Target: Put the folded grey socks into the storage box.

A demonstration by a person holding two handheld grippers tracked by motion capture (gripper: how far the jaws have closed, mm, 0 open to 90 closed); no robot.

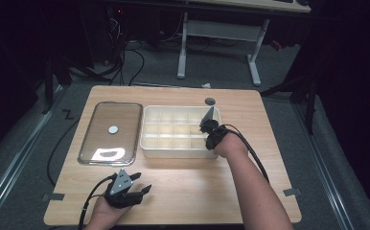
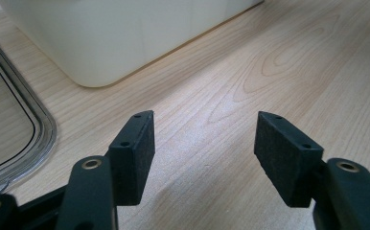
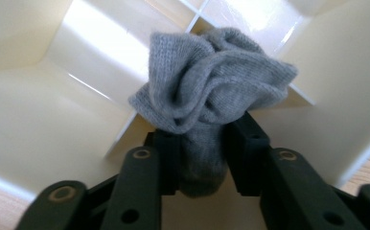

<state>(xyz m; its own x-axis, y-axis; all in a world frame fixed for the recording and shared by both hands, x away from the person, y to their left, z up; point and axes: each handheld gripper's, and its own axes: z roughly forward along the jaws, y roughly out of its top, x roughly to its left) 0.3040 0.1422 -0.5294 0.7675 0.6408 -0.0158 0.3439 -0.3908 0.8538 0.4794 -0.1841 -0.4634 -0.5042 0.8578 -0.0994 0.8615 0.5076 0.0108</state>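
At lower left, the left gripper rests wide open, empty. At centre right, the right gripper pinches a grey sock above the divided box; bunched fabric could snag a partition.

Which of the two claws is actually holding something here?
The right claw, over the white divided box, is clamped on a bunched grey sock. The left claw is open above bare tabletop.
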